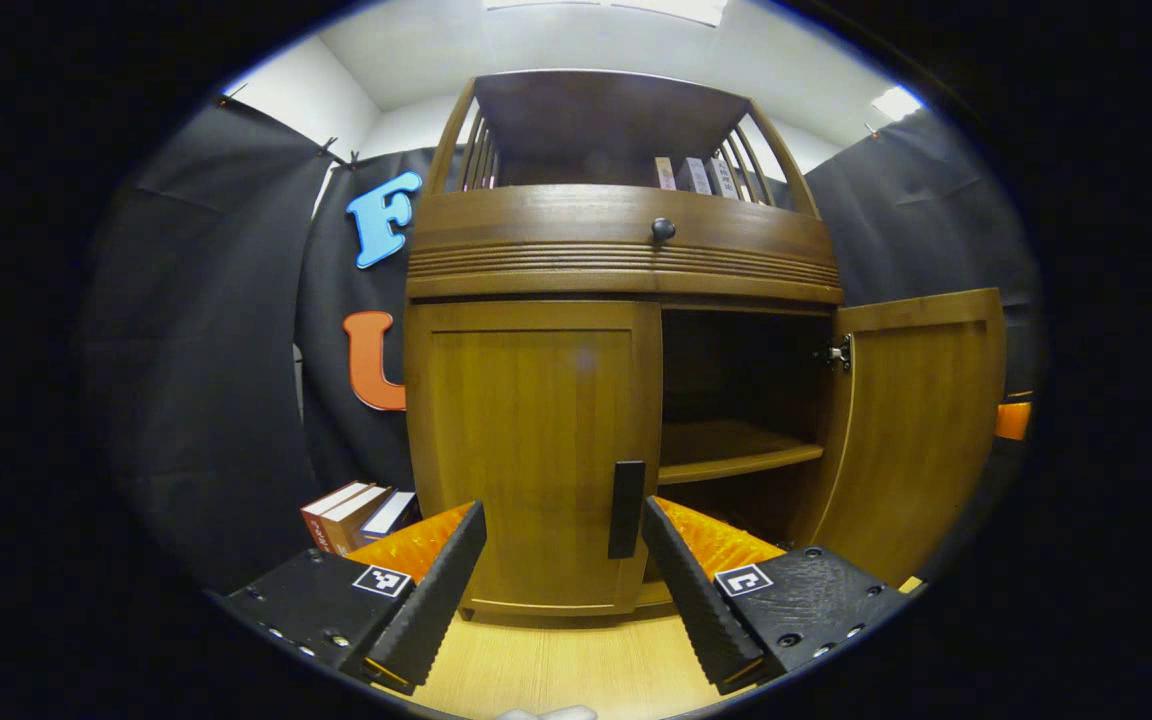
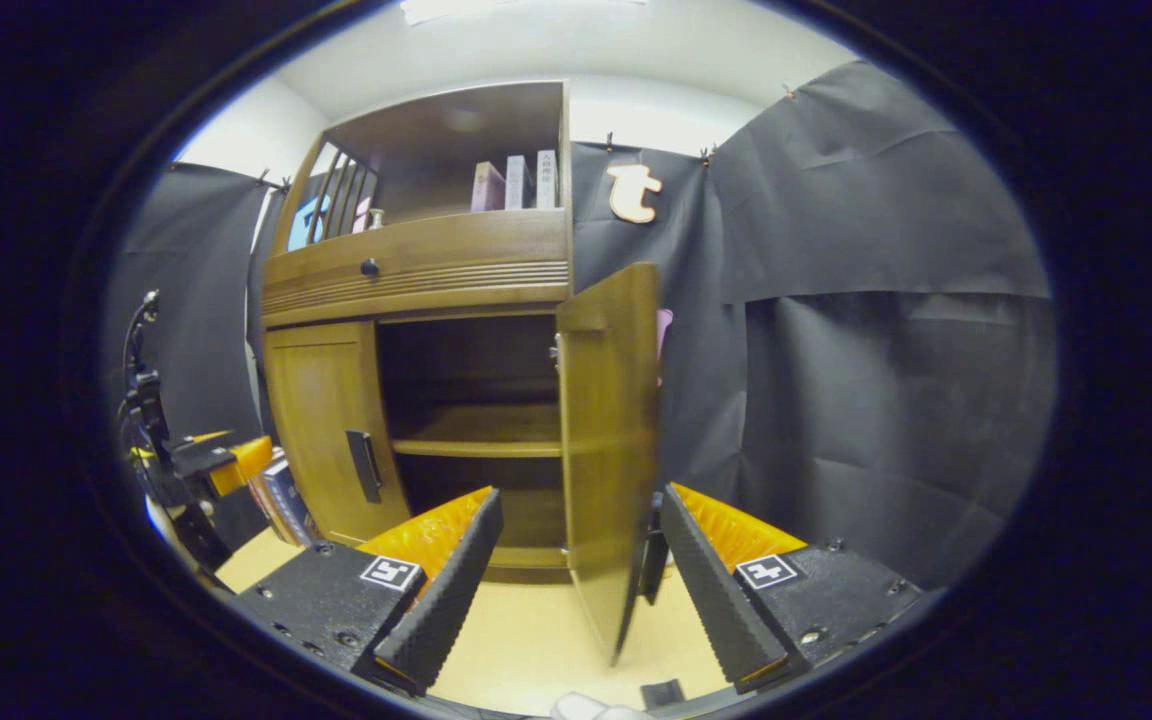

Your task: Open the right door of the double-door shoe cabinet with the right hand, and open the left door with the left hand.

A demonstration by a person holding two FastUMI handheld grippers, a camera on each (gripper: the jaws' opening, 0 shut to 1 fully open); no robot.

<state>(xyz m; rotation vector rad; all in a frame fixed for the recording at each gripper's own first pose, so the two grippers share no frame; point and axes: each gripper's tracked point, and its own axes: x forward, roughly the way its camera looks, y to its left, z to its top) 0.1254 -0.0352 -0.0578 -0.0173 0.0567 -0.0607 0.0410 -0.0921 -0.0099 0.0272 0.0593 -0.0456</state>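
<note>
The wooden shoe cabinet (image 1: 626,240) stands straight ahead in the left gripper view. Its left door (image 1: 531,440) is closed, with a dark vertical handle (image 1: 626,508) at its right edge. My left gripper (image 1: 564,512) is open just short of that door, and the handle sits a little beyond the tips, nearer the right finger. The right door (image 1: 921,430) is swung wide open, baring an inner shelf (image 1: 736,450). In the right gripper view the open right door (image 2: 606,440) stands edge-on between the spread fingers of my right gripper (image 2: 581,495), which is open; its handle (image 2: 651,555) peeks out behind the door.
Books (image 1: 351,515) lean on the floor left of the cabinet, and more books (image 2: 516,180) stand on the top shelf. A drawer with a round knob (image 1: 663,230) runs above the doors. Black cloth walls close in on both sides. The left gripper (image 2: 211,455) shows far left in the right gripper view.
</note>
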